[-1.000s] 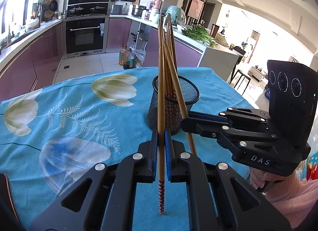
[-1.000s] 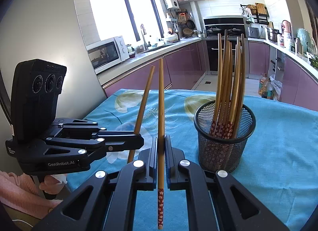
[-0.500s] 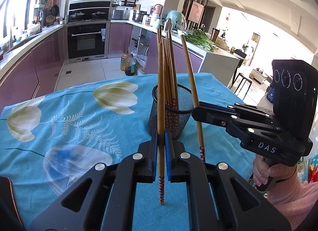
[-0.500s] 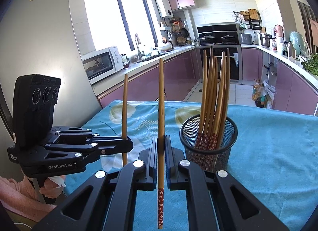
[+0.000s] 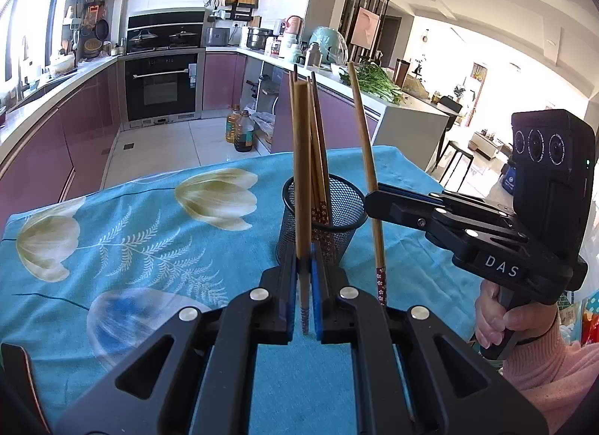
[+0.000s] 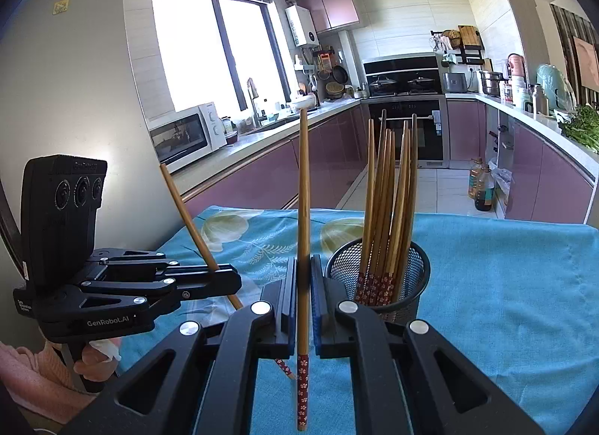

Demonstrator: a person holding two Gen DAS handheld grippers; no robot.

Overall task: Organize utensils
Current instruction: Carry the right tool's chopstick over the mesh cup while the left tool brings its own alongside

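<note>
L gripper (image 5: 306,292) is clamped on a chopstick (image 5: 301,188), held upright w/ its red-patterned end down. R gripper (image 6: 304,307) pinches a second chopstick (image 6: 303,233) the same way, over the blue cloth (image 6: 505,285). In each view the other gripper sits to the side: R body reads "DAS", L reads "GenRoboLAI". Just beyond the tips a black mesh cup (image 6: 408,285) stands on the cloth, holding more chopsticks (image 6: 389,203), red ends down. Far back: microwave (image 6: 183,135), oven (image 5: 161,88).
</note>
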